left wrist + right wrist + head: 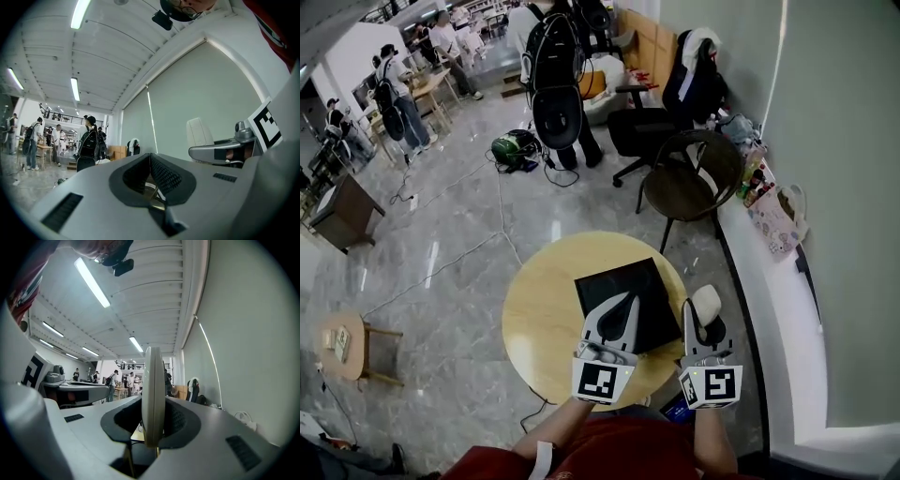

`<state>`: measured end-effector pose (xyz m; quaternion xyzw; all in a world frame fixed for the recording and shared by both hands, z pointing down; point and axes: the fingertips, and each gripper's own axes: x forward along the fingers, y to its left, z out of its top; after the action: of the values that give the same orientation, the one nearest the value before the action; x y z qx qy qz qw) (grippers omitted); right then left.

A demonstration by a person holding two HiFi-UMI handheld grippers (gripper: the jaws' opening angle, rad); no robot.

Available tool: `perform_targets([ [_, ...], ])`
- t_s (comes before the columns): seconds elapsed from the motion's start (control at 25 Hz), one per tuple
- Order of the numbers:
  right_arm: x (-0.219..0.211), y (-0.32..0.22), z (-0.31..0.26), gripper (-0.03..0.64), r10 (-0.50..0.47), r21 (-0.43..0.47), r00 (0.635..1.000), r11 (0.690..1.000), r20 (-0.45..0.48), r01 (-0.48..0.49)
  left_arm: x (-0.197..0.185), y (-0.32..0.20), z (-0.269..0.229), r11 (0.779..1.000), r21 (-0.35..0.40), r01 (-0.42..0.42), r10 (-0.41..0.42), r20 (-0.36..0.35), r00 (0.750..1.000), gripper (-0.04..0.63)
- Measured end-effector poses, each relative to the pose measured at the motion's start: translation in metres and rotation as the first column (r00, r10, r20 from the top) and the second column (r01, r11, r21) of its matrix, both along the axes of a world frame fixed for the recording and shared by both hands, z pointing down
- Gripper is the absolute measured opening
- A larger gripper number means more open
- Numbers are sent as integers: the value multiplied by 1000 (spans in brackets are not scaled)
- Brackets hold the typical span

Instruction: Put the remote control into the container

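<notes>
A round wooden table [539, 314] carries a black square container [614, 281]. My left gripper [628, 300] hangs over the container's near part, shut, its tips [150, 158] meeting with nothing between them. My right gripper [703, 323] is beside the table's right edge, shut on a white remote control [706, 302] that sticks up out of the jaws. In the right gripper view the remote [153, 394] stands edge-on between the pads [176, 420]. The left gripper view shows the remote [199, 133] above the right gripper [225, 152], to the right.
A dark round-backed chair [689, 178] stands just beyond the table, and an office chair [675, 103] behind it. A white ledge [783, 309] with bags runs along the right wall. A small wooden stool [342, 342] sits far left. People stand farther back.
</notes>
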<state>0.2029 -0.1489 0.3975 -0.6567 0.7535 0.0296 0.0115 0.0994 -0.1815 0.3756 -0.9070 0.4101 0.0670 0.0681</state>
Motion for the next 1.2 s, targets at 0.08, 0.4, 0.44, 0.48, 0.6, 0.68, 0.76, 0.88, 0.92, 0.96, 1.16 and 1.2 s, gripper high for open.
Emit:
perform_targets([
  [0.08,-5,-4,-1,120,-15,2,1000,1000,2,15,-7,-1,2,1000,-4,15,-15,-1,1000,17],
  [0.4,-23,-11,4,120,-73,-8,997,997,-28,72,-20,-3,12,998,-16,54,-53,27,998,17],
  [0.44,-23,-11,5,120,-75,-10,997,997,-32,75,-20,-3,12,998,-12,56,-56,18,998,17],
  [0.48,-23,-12,6,120,-77,-12,996,997,-34,77,-20,-4,13,998,-19,57,-57,20,998,17],
  [0.6,-21,-14,7,120,-89,-18,995,996,-41,88,-18,-4,15,997,-46,64,-64,13,998,17],
  [0.68,-23,-13,9,120,-98,-24,994,995,-45,97,-20,-3,16,996,-44,72,-73,-11,997,17],
  [0.76,-24,-14,12,120,-102,-30,993,994,-52,101,-20,-4,18,996,-47,75,-76,-10,997,17],
  [0.88,-24,-17,17,120,-107,-44,992,994,-63,105,-21,-9,19,996,-45,81,-82,-13,997,17],
  [0.92,-24,-18,19,120,-111,-52,992,993,-68,108,-22,-10,20,995,-45,84,-84,-13,996,17],
  [0.96,-25,-18,21,120,-116,-60,991,992,-72,112,-23,-11,20,995,-45,85,-85,-13,996,17],
  [1.16,-31,-18,32,120,-135,-103,987,987,-81,127,-25,-10,22,995,-43,90,-91,-11,996,17],
  [1.2,-32,-18,34,120,-138,-110,987,986,-81,129,-25,-10,22,995,-43,92,-92,-11,996,17],
])
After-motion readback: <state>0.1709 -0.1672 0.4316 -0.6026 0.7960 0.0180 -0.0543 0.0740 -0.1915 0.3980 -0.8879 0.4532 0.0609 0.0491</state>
